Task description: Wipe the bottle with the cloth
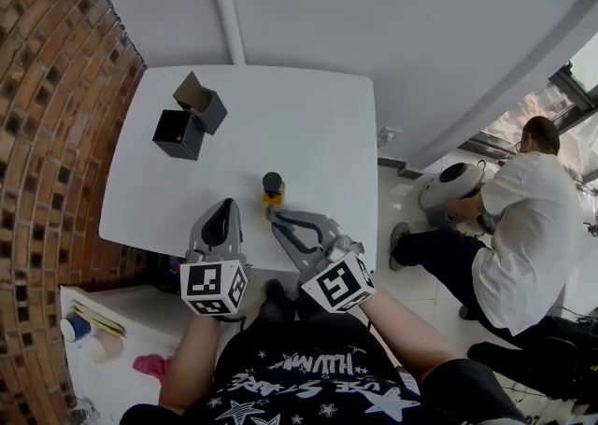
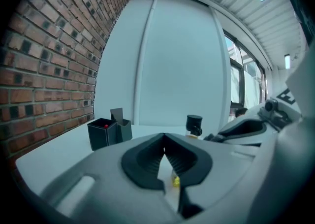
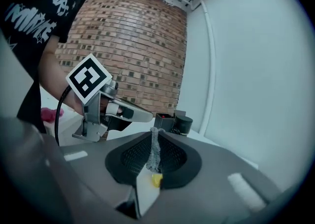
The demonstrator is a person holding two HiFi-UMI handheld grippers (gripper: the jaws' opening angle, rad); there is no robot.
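Right hand-held gripper (image 3: 155,132) pinches the cloth (image 3: 153,150); left hand-held gripper (image 2: 164,138) is closed, empty. Next, probably: cloth onto bottle (image 1: 272,188).

The head view looks down on the table (image 1: 308,124) from above. Both gripper views sit low and close, sharing the bottle (image 2: 194,123).

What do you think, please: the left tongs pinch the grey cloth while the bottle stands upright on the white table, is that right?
Not quite: the right tongs pinch the grey cloth, as the right gripper view shows. The bottle does stand upright on the white table.
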